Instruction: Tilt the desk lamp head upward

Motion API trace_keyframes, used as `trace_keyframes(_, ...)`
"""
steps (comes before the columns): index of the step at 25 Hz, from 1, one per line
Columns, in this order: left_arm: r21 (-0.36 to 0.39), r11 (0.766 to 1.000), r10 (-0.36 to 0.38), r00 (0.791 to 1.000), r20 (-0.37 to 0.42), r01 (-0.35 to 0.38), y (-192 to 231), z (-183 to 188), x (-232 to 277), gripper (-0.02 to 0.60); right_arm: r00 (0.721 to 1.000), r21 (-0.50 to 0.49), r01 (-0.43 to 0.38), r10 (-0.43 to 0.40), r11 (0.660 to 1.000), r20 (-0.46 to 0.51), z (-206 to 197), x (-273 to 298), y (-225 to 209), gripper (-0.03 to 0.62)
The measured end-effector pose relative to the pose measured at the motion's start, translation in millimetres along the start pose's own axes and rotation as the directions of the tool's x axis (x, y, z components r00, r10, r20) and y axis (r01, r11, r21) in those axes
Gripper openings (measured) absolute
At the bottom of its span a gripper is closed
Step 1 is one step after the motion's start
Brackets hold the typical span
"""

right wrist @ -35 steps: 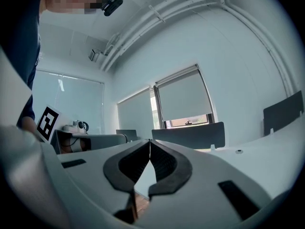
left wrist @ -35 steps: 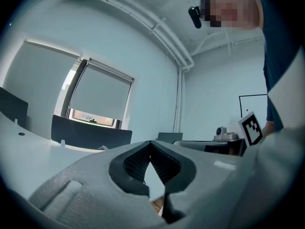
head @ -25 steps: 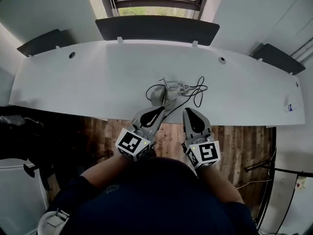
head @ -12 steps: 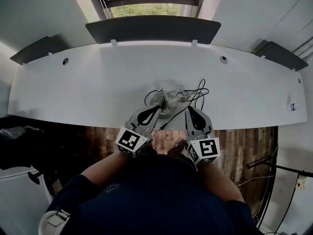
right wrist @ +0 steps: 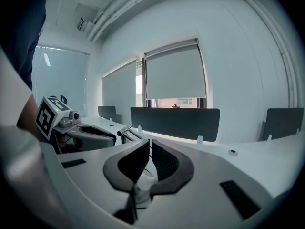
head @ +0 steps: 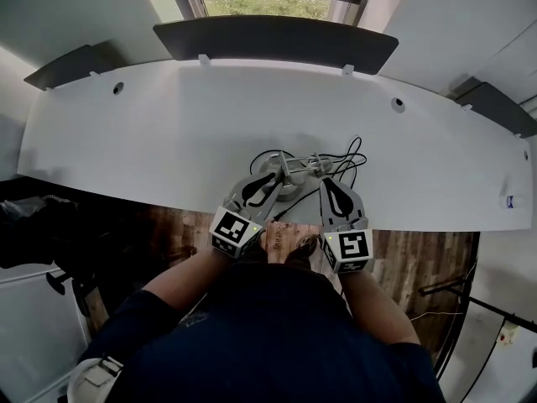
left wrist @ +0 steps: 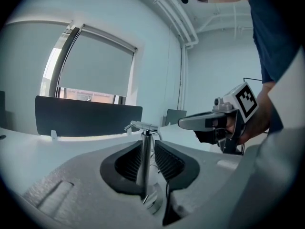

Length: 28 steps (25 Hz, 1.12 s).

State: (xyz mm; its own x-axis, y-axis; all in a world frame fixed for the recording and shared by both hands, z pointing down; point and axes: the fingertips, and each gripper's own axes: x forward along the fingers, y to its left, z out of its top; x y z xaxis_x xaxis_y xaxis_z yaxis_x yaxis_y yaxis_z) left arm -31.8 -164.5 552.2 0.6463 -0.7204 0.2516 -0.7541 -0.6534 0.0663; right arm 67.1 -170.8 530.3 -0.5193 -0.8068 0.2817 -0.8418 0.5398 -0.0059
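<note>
The small silver desk lamp (head: 288, 175) stands at the near edge of the white desk (head: 168, 133), its black cord (head: 348, 156) looping to the right. My left gripper (head: 270, 183) is at the lamp's base. In the left gripper view the jaws have just been opening; the lamp's upright pole (left wrist: 143, 162) shows in the gap between the ribbed pads, and the lamp head (left wrist: 143, 126) lies level above them. My left gripper (left wrist: 147, 148) is open. My right gripper (head: 329, 186) is just right of the lamp, shut with nothing in it (right wrist: 150, 148). The lamp (right wrist: 126, 130) shows to its left.
Dark divider panels (head: 277, 40) line the desk's far edge below a window. Two cable holes (head: 397, 104) are set in the desktop. A small white item (head: 506, 201) sits at the desk's right end. Wooden floor (head: 419, 250) lies under the near edge.
Both grippers have moved forward and down from over the floor to the lamp at the desk's near edge. The left one's tips now reach the lamp base.
</note>
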Motion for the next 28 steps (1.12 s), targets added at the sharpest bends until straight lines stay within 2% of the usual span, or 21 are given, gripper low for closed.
trace_keyframes(2, 0.009, 1.000, -0.004, 1.000, -0.010, 0.004, 1.0, -5.1, 6.7, 0.083, 1.000, -0.020, -0.005, 0.005, 1.000, -0.017, -7.6, 6.3, -1.1, 0.016)
trace_keyframes(6, 0.008, 1.000, -0.002, 1.000, -0.030, 0.002, 2.7, -12.9, 16.1, 0.114, 0.998, -0.063, -0.015, 0.011, 0.998, -0.059, -21.9, 15.5, -3.3, 0.074)
trace_keyframes(12, 0.042, 0.999, -0.002, 0.999, -0.049, 0.004, 3.4, -19.5, 30.7, 0.127, 0.992, -0.135, -0.016, 0.000, 0.991, -0.123, -47.9, 32.9, -8.7, 0.121)
trace_keyframes(18, 0.101, 0.995, 0.025, 0.995, -0.096, -0.015, 5.6, -21.7, 44.1, 0.127, 0.984, -0.256, -0.006, -0.039, 0.967, -0.174, -68.3, 56.8, -16.8, 0.124)
trace_keyframes(21, 0.129, 0.991, 0.036, 0.994, -0.103, -0.022, 7.6, -21.5, 48.5, 0.127, 0.985, -0.298, -0.002, -0.050, 0.955, -0.167, -70.7, 65.8, -18.7, 0.124)
trace_keyframes(24, 0.120, 0.993, 0.026, 0.997, -0.074, -0.017, 6.0, -23.4, 51.4, 0.127, 0.986, -0.327, 0.000, -0.055, 0.945, -0.158, -74.1, 74.2, -20.8, 0.124)
trace_keyframes(28, 0.129, 0.991, 0.030, 0.996, -0.089, -0.019, 5.5, -24.8, 52.3, 0.127, 0.984, -0.344, 0.001, -0.062, 0.939, -0.167, -83.1, 85.8, -26.1, 0.124)
